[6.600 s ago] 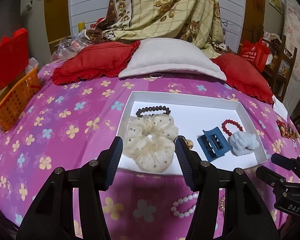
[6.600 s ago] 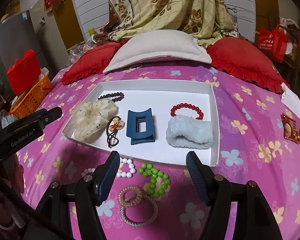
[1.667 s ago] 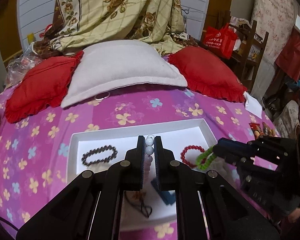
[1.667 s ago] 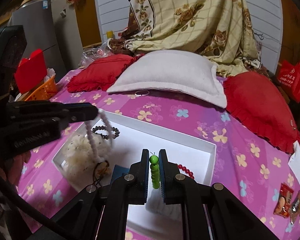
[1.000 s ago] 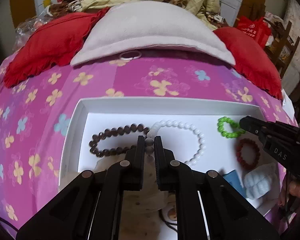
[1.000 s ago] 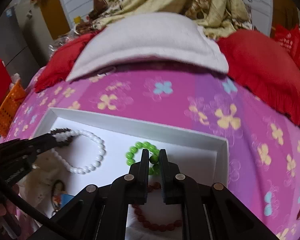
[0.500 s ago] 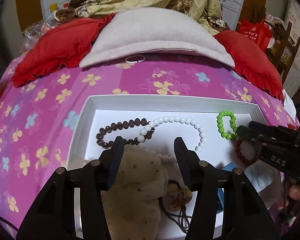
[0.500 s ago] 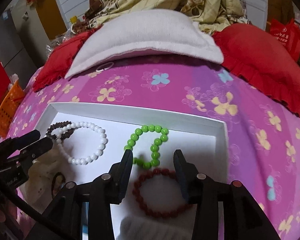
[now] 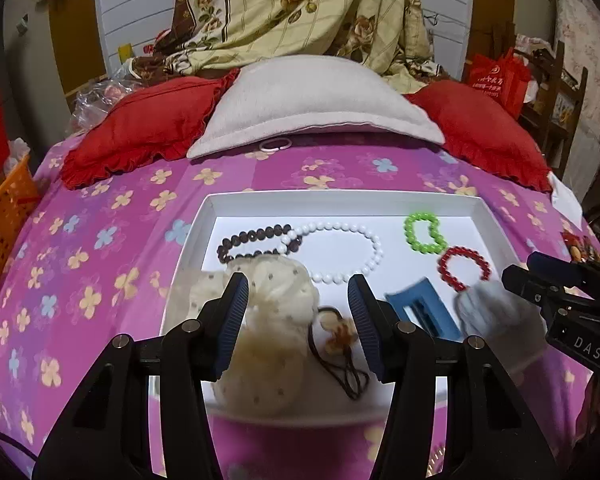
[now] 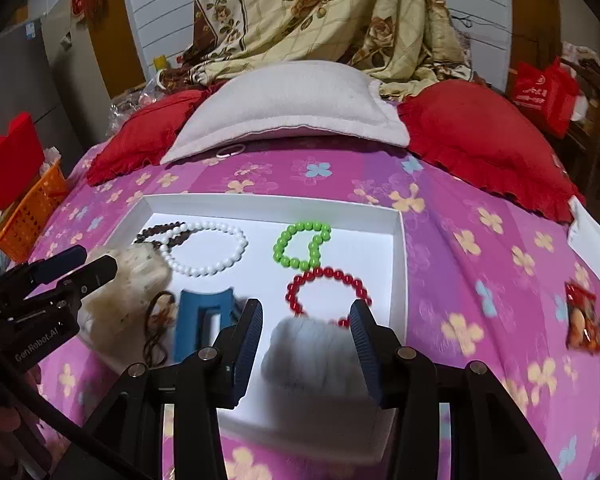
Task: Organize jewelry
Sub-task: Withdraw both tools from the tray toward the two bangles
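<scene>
A white tray [image 9: 340, 199] [image 10: 402, 248] lies on the pink flowered bedspread. In it lie a white bead bracelet [image 9: 374, 250] [image 10: 240, 240], a green bead bracelet [image 9: 424, 232] [image 10: 300, 244], a red bead bracelet [image 9: 462, 266] [image 10: 328, 280], a dark bead bracelet [image 9: 244, 240], a cream scrunchie [image 9: 276, 300], a blue hair claw [image 9: 424, 312] [image 10: 200, 316], a brown hair tie [image 9: 340, 344] and a pale blue scrunchie [image 10: 312, 344]. My left gripper [image 9: 298, 316] is open and empty above the tray's near left. My right gripper [image 10: 306, 336] is open and empty above the pale blue scrunchie.
Red and white pillows [image 9: 308, 100] lie at the back, with a hair ring [image 9: 274, 144] on the bedspread below them. An orange basket [image 9: 0, 224] stands at the left edge. Snack packets [image 10: 588, 320] lie on the right.
Both grippers let go of their bracelets, white on the left and green on the right, which now lie in the tray. Both have opened wider and drawn back toward the near edge.
</scene>
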The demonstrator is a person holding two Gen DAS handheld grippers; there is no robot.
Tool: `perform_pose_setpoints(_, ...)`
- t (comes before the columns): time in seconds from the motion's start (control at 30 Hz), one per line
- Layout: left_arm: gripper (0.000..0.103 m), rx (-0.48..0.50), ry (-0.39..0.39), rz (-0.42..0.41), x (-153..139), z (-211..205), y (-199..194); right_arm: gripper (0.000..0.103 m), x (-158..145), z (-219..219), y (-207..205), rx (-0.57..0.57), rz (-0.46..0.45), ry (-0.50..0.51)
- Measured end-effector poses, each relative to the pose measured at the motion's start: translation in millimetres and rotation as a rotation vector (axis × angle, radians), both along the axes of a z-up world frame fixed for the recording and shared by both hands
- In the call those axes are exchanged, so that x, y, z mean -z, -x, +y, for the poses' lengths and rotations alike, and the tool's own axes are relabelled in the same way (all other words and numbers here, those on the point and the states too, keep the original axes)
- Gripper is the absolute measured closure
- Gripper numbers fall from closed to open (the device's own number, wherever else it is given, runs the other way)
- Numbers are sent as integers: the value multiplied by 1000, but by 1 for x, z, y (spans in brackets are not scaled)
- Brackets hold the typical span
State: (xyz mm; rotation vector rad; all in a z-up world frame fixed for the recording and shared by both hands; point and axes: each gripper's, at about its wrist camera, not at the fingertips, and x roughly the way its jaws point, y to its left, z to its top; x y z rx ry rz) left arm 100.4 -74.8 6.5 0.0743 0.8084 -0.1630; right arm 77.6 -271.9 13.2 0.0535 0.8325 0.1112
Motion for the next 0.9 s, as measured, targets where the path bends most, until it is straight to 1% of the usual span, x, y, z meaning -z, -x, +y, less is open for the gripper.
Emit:
perform_pose_setpoints(0.17,51,-2,16,-25,-10,2,29,59,-5,4,31,1,-16,7)
perform_pose_setpoints(0.43,51,-9,4,-68,-18,5,73,57,-10,8,71,4,-25,-1)
perform_pose_setpoints(0.5,51,-9,9,-74,-20,7,83,48,-12,9,80,5,-32,4)
perform_pose_setpoints(0.57,51,-11,8,-81,-21,9,92,42,-15,10,90,6,-47,9)
perform_pose_setpoints(0.7,51,-16,0,-95,-23,12,107,42,-20,12,104,-7,-60,17)
perform_pose_setpoints(0.9,51,-5,18,-86,-24,17,120,42,-24,12,121,-23,-68,36)
